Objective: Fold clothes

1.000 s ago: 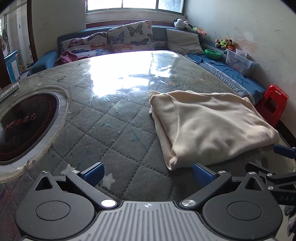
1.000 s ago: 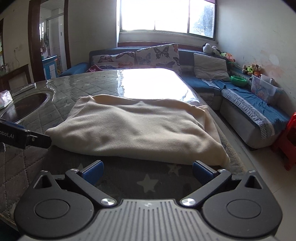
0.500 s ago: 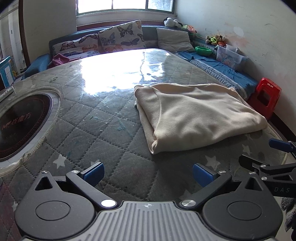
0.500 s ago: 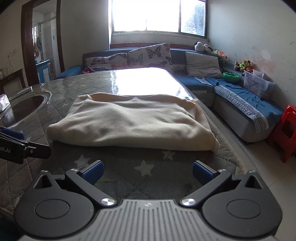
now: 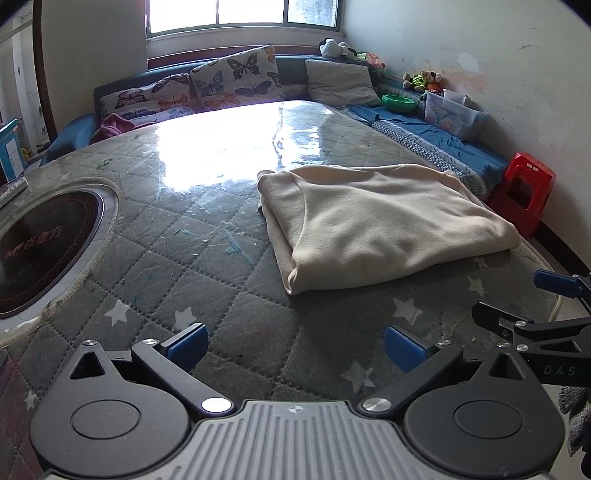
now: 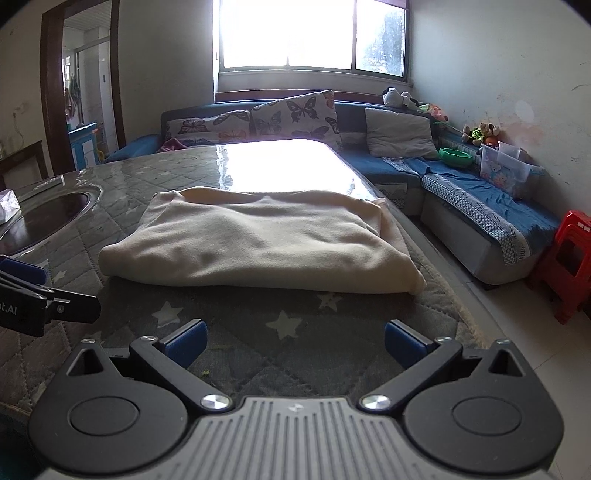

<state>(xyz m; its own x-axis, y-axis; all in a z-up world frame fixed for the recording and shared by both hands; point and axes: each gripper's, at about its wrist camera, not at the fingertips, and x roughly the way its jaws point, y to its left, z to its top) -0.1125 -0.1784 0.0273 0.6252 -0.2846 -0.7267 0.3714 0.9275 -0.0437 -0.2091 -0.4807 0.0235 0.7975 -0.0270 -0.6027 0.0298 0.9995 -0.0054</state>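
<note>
Bright window above blue sofa; red stool on the floor

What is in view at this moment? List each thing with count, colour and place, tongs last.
folded garment: one, cream, lying on the table's right part, touched by neither tongs
table: one, grey quilted cover with white stars under a glossy sheet
round inset: one, dark, in the table at left
butterfly cushions: two, white with dark butterflies, on the sofa under the window
plain cushion: one, grey, on the sofa at right
sofa: one, blue, along back and right walls
bowl: one, green, on the sofa
storage box: one, clear, on the sofa
stool: one, red, on the floor at right
left tongs: one, black with blue pads, open, empty
right tongs: one, same colours, open, empty
</note>
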